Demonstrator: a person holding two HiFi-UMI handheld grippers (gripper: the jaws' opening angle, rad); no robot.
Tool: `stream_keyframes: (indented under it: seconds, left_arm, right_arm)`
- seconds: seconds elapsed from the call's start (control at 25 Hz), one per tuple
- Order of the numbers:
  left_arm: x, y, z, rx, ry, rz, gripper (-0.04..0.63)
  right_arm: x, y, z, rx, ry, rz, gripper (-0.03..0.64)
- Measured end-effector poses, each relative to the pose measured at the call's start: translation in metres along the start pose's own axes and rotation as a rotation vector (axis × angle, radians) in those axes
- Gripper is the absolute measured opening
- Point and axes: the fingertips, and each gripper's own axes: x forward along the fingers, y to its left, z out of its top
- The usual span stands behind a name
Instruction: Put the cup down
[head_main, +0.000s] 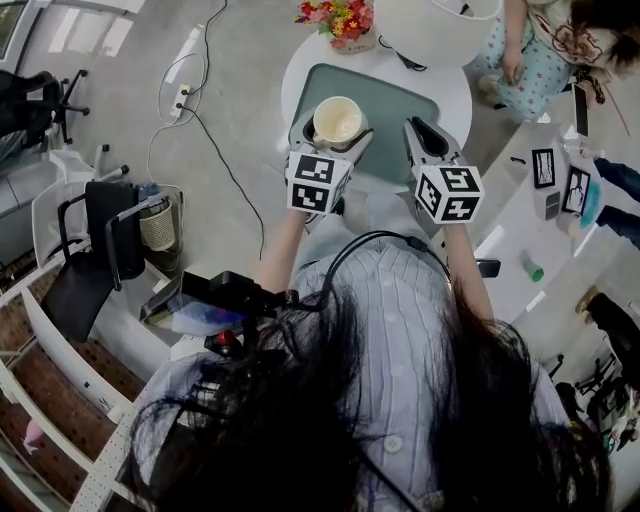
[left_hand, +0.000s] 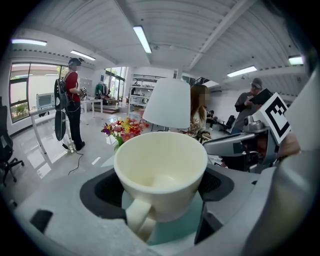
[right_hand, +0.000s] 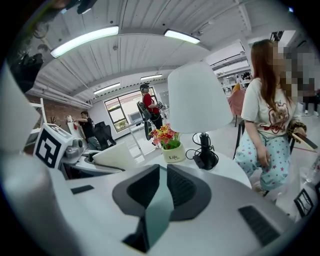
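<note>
A cream cup (head_main: 337, 120) with an empty inside sits between the jaws of my left gripper (head_main: 333, 137), which is shut on it over the green mat (head_main: 400, 100) of the round white table (head_main: 455, 92). In the left gripper view the cup (left_hand: 161, 170) fills the middle, its handle towards the camera, and the left gripper (left_hand: 162, 187) clamps its sides; the mat (left_hand: 172, 232) shows beneath. I cannot tell whether the cup touches the mat. To its right, my right gripper (head_main: 421, 130) hovers over the mat, and the right gripper (right_hand: 162, 169) is shut on nothing.
A flower pot (head_main: 342, 22) and a white lamp (head_main: 440, 25) stand at the table's far side. A person in star-print trousers (head_main: 525, 60) sits beyond it. A black chair (head_main: 100, 250) and floor cables (head_main: 215, 150) are left of the table, with a white counter (head_main: 520, 230) to its right.
</note>
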Motion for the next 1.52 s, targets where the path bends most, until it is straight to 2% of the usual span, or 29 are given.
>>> stream_keyframes:
  seconds: [0.52, 1.0, 1.52]
  left_arm:
    - [0.046, 0.035, -0.014, -0.026, 0.031, 0.093, 0.443]
    - [0.066, 0.052, -0.052, -0.047, 0.088, 0.125, 0.445]
    - [0.101, 0.068, -0.087, -0.031, 0.168, 0.125, 0.444]
  right_arm:
    - [0.043, -0.022, 0.0, -0.024, 0.065, 0.071, 0.063]
    - [0.048, -0.014, 0.006, -0.056, 0.093, 0.093, 0.063]
    - [0.067, -0.023, 0.003, -0.039, 0.116, 0.091, 0.063]
